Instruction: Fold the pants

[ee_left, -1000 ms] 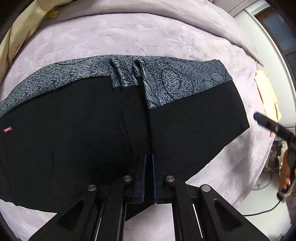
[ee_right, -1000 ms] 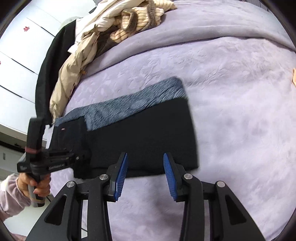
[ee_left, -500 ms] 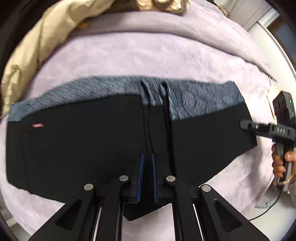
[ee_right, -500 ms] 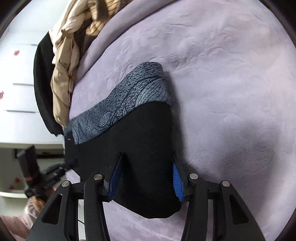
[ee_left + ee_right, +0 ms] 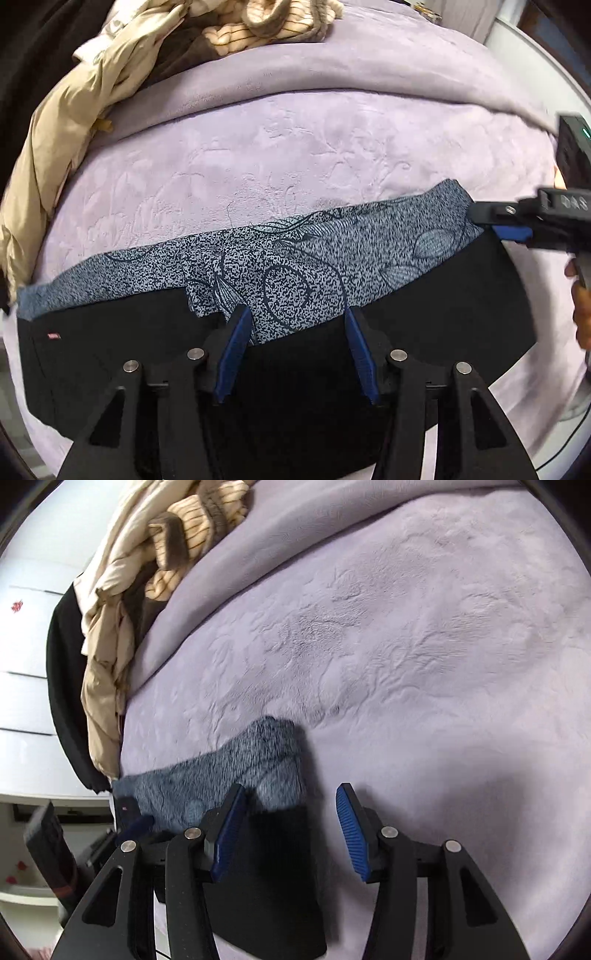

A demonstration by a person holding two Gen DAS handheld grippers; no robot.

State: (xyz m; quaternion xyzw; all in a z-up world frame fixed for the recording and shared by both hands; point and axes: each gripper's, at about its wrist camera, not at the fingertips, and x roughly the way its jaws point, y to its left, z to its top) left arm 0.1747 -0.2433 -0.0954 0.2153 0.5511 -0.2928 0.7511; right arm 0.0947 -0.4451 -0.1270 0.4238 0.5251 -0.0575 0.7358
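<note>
The black pants (image 5: 110, 354) lie folded across the lilac bedspread (image 5: 258, 170), with a grey-blue patterned band (image 5: 303, 266) along their far edge. My left gripper (image 5: 295, 350) is open and empty, low over the middle of the pants. My right gripper (image 5: 286, 830) is open and empty over the right end of the pants (image 5: 266, 878); the patterned band (image 5: 221, 771) shows ahead of its left finger. The right gripper also shows in the left wrist view (image 5: 517, 225) at the band's right corner.
A heap of beige, striped and black clothes (image 5: 110, 74) lies at the far left of the bed, also in the right wrist view (image 5: 147, 572). White cupboard fronts (image 5: 22, 664) stand left of the bed. The bed edge runs along the near side.
My left gripper has let go of the pants and opened, moving forward toward the patterned band. My right gripper has shifted toward the pants' far right corner, still open.
</note>
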